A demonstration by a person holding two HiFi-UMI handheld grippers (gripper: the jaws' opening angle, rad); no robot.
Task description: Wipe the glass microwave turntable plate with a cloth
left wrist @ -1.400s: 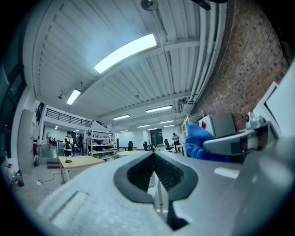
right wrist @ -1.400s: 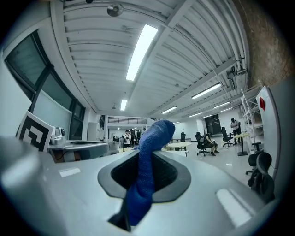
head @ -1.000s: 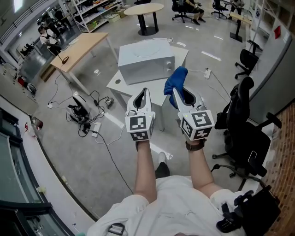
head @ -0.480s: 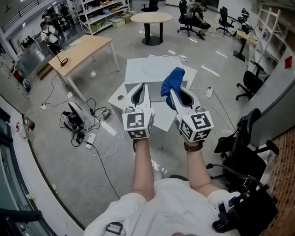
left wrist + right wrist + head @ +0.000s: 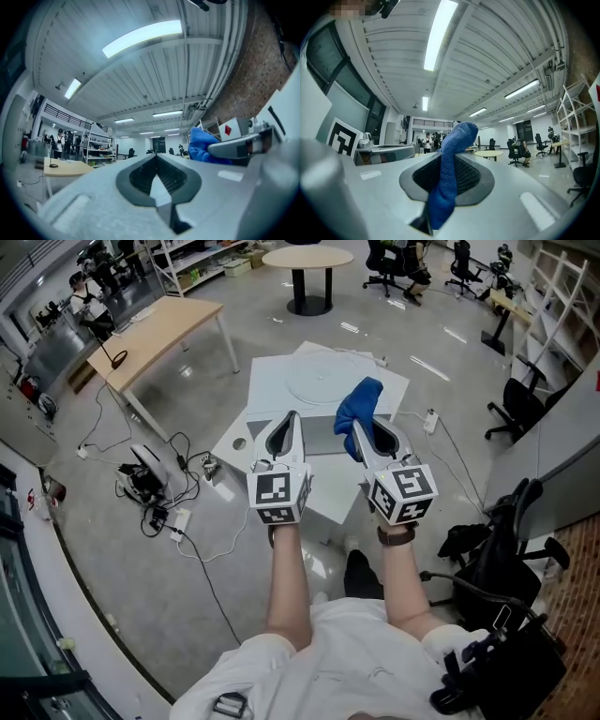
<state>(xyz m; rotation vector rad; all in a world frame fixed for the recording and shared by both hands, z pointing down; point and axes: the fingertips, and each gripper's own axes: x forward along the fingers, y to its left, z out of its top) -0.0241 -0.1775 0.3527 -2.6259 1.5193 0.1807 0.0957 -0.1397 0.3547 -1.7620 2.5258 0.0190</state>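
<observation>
Both forearms are held out level, one gripper in each hand; count: 2 grippers.

Left gripper (image 5: 291, 420): jaws together, nothing between them. It is idle.

Right gripper (image 5: 357, 427): jaws clamped on the lower part of the cloth (image 5: 361, 401), blue, count 1. The cloth's long axis runs up out of the jaws, and its free end is bunched beyond the tips.

Below and ahead is a small white table (image 5: 328, 486). On it sits what looks like a microwave (image 5: 267, 390), count 1, seen from above with its darker front face turned toward the person.

Plate (image 5: 314, 381): clear glass, round, count 1. It lies flat on the microwave's top, about mid-way between the left and right edges and closer to the far edge than to the front.

Key relation: the plate lies forward of and below the cloth. In the head view the cloth's free end overlaps the plate's near right rim, so the right gripper is the nearer one. Being round, the plate has no long axis to line up with. Judgement: cloth and glass look well apart in height, so wiping has not started; the next move is down and slightly forward.

Farther off are a wooden table (image 5: 159, 334) at left and a round table (image 5: 307, 257) at the back.
</observation>
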